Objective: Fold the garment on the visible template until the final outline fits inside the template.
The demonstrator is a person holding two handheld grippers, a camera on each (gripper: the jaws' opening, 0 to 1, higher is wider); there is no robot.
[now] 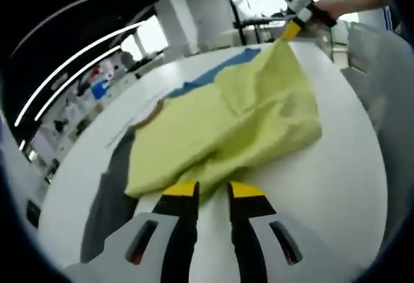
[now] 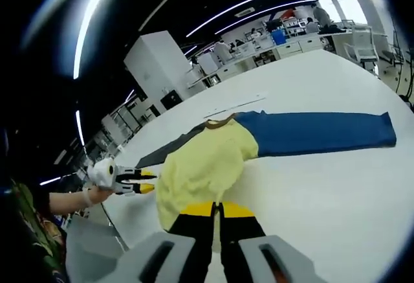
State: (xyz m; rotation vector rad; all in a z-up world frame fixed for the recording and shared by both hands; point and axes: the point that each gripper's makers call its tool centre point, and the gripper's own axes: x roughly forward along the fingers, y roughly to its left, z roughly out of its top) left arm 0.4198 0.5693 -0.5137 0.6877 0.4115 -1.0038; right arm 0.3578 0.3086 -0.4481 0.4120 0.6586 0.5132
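A garment with a yellow body (image 1: pixel 239 111), a blue sleeve (image 1: pixel 217 72) and a grey sleeve (image 1: pixel 113 179) lies on a white table (image 1: pixel 323 186). In the left gripper view my left gripper (image 1: pixel 213 191) is low on the table with its jaws apart, and the yellow hem's edge reaches in between the tips. My right gripper (image 1: pixel 292 30) pinches the far yellow corner and lifts it. In the right gripper view my right gripper (image 2: pixel 217 210) is shut on the yellow cloth (image 2: pixel 204 163). My left gripper (image 2: pixel 147 182) is at the cloth's left edge, and the blue sleeve (image 2: pixel 317 134) stretches to the right.
A thin pale strip (image 2: pixel 234 105) lies on the white table (image 2: pixel 336 205) beyond the collar. A person's hand (image 2: pixel 97 195) holds the left gripper off the table's edge. Desks, chairs and shelves (image 2: pixel 284 40) stand far behind. Bare tabletop lies right of the garment.
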